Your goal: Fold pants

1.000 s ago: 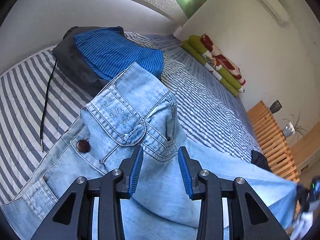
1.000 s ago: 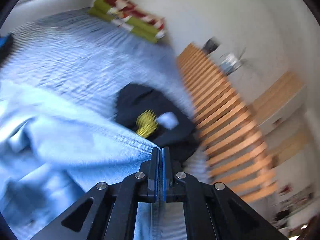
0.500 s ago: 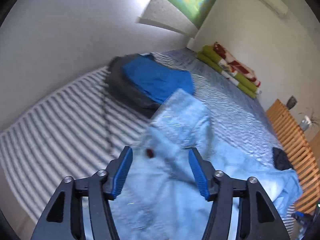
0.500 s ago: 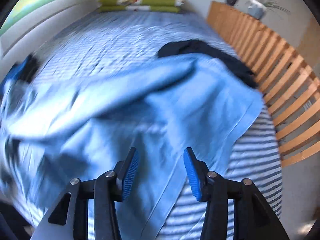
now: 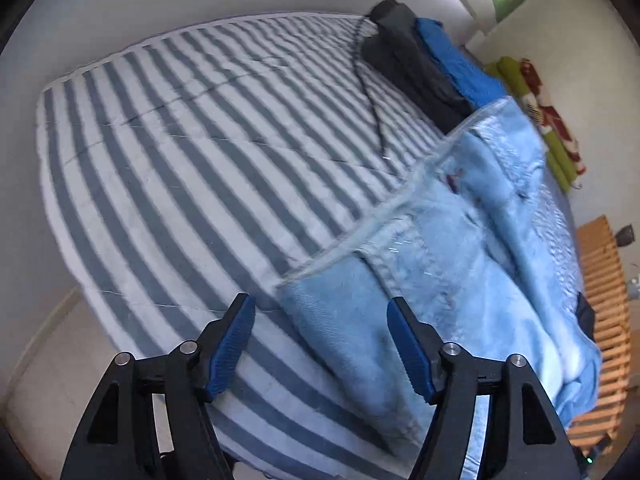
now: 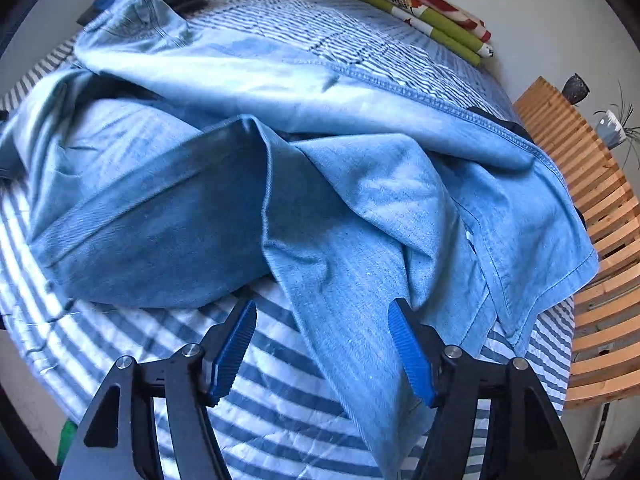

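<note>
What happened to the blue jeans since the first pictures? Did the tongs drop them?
Yes. The right tongs were pinched shut a second ago; their jaws have just been opening, and a jeans leg lies loose between them. The left tongs have opened wider too, and now look at the waistband corner lying on the striped bed. The jeans still lie crumpled and unfolded. The folded dark and blue clothes stayed put.

My left wrist view looks steeply down, close over the striped bed [image 5: 168,168]; my right does likewise. Both share the jeans [image 6: 360,216], though the left is somewhat blurred.
</note>
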